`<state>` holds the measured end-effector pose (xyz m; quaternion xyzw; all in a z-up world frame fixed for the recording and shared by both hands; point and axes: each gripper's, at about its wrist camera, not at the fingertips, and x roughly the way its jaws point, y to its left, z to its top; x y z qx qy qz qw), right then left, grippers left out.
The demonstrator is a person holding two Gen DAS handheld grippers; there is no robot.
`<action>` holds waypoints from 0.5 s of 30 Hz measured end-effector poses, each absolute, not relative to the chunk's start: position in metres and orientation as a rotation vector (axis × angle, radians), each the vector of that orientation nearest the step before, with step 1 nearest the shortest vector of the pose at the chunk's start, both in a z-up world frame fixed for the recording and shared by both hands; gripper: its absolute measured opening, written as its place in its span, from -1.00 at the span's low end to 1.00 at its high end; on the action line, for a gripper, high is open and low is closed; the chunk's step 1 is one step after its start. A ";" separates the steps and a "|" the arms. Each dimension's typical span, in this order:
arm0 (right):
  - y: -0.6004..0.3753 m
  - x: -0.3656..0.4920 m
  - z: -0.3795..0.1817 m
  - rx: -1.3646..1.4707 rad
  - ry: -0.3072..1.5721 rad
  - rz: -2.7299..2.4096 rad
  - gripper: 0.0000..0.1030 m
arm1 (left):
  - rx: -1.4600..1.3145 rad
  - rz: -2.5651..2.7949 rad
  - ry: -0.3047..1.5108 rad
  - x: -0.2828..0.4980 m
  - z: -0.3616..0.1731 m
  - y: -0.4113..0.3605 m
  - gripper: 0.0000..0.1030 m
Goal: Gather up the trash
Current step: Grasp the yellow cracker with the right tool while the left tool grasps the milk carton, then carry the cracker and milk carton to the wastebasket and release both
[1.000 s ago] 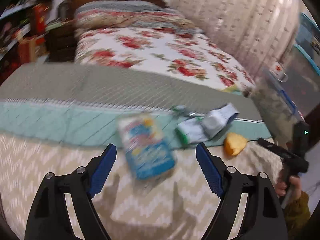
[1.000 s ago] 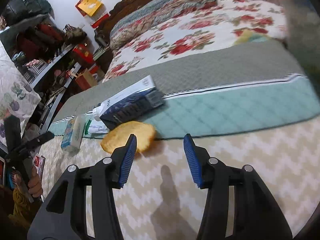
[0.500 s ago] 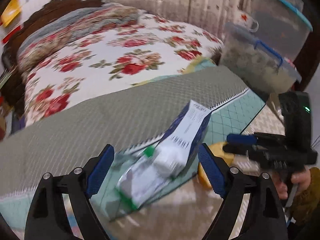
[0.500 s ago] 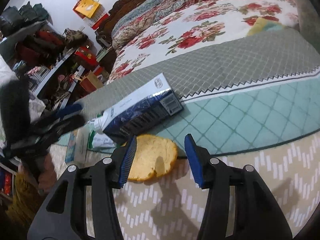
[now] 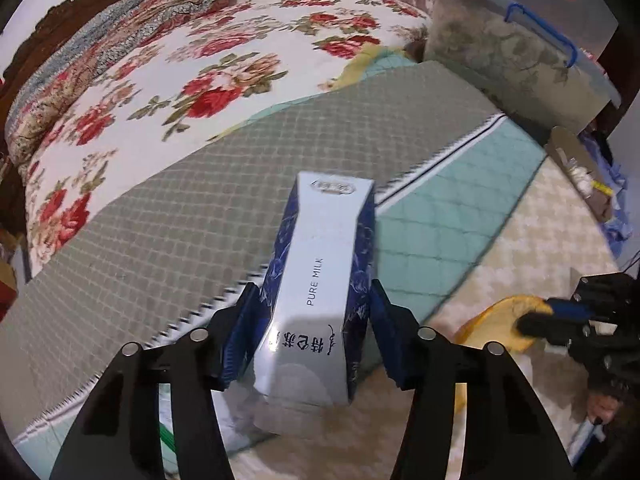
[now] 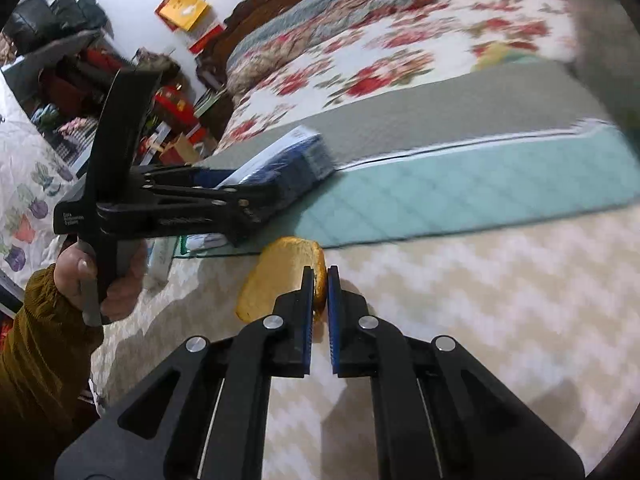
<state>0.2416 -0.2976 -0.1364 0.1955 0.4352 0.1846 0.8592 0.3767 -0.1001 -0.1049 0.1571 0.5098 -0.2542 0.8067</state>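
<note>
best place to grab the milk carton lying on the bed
Grip the milk carton across its two long blue side panels near the close end, coming in along its length. It lies flat, the sides are parallel, and the left gripper already straddles it there.

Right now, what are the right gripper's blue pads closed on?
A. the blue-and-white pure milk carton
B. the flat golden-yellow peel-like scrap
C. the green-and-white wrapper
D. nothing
B: in the right wrist view the right gripper pinches the edge of the flat golden-yellow scrap on the zigzag cover, while the blue-and-white milk carton sits between the left gripper's pads.
</note>
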 end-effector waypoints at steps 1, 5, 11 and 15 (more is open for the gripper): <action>-0.309 0.235 -0.134 0.418 0.905 0.370 -0.83 | 0.327 -0.560 1.079 0.372 -0.099 -0.107 -0.02; -0.370 0.205 -0.123 0.448 0.851 0.254 -0.83 | 0.295 -0.650 1.048 0.351 -0.077 -0.147 -0.03; -0.462 0.152 -0.099 0.482 0.755 0.075 -0.83 | 0.285 -0.825 1.034 0.310 -0.056 -0.230 -0.04; -0.523 0.115 -0.075 0.466 0.684 -0.058 -0.83 | 0.321 -0.923 1.014 0.281 -0.047 -0.294 -0.04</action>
